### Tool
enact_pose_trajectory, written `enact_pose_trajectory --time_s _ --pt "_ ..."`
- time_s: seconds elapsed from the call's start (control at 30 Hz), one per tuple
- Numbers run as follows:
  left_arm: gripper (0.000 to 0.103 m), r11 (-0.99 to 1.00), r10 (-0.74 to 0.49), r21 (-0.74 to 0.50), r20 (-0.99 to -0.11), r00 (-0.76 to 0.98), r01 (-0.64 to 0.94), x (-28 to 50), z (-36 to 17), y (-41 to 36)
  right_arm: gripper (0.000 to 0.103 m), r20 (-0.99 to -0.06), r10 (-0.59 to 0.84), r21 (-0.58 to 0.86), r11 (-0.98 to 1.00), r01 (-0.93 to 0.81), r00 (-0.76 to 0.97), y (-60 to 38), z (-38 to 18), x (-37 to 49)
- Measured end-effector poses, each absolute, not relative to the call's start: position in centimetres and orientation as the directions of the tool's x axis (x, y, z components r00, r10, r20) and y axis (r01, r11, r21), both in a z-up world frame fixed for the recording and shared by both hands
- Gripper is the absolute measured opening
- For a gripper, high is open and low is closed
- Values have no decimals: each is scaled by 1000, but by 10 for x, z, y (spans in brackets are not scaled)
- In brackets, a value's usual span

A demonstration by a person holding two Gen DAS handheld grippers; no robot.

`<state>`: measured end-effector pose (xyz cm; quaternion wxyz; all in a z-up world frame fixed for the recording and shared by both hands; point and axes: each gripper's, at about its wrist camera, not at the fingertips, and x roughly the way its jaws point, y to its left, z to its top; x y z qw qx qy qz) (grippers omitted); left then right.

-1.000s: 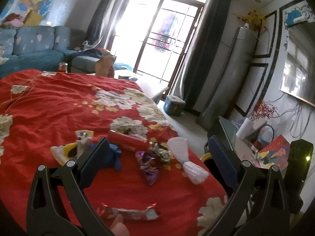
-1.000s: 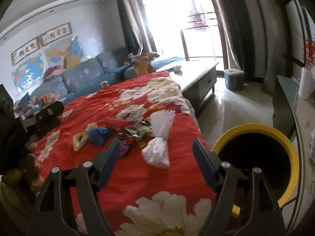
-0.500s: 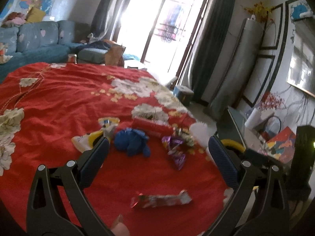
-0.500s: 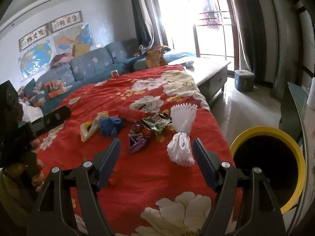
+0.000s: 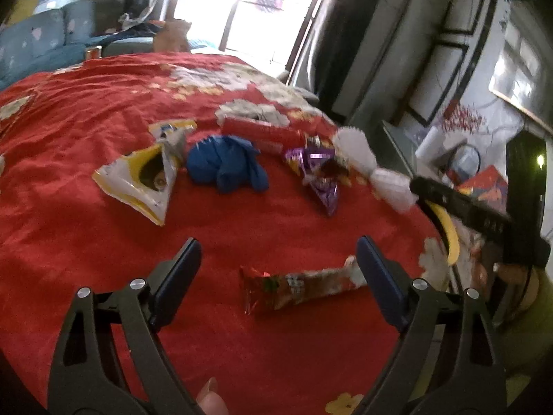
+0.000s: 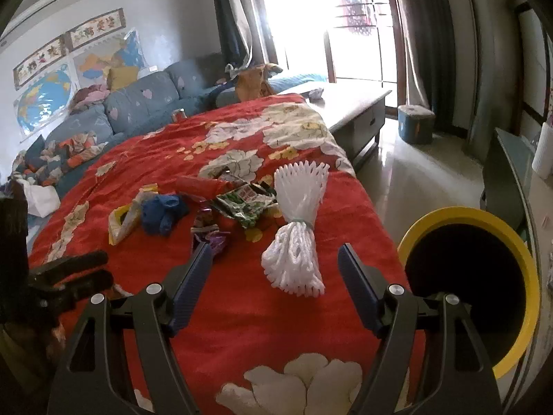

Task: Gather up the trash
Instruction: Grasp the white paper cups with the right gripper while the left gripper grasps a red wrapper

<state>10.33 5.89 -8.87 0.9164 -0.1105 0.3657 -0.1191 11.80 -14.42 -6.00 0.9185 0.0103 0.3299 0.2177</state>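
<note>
The left gripper (image 5: 278,263) is held wide – its jaws just narrowed slightly – around a snack wrapper (image 5: 299,287), untouched. The right gripper (image 6: 274,269) is spread wide before a white foam net (image 6: 299,231).

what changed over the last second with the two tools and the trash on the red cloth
The left tool dropped toward the red-brown wrapper, now between its closing jaws but not gripped. The right tool moved closer to the white foam net, open, holding nothing. All the trash on the red cloth stayed put, as did the yellow-rimmed bin.
</note>
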Motion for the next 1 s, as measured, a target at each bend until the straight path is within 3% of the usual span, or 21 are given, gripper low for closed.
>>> enact_pose_trajectory --time_s 0.23,0.43,0.5,0.6,0.83,1.0 --pt "69 947 -317 -271 -681 661 175 107 -103 51 72 -632 390 176 914 -366 670 -142 -74 137" --pt "55 945 -325 -270 -682 655 187 104 -105 50 50 -654 386 208 919 -335 651 -147 -87 148" --pt "49 943 -328 -271 -683 653 191 104 -106 49 35 -658 391 217 917 -335 643 -149 -91 149" --pt "44 941 -335 -272 -681 651 200 103 -106 48 27 -662 392 222 916 -333 638 -151 -94 148" --pt "34 941 -337 -262 -681 650 212 102 -106 43 24 -645 397 239 916 -321 653 -161 -91 142" --pt "13 940 -341 -255 -685 644 227 101 -105 38 24 -637 398 239 916 -321 661 -165 -87 138"
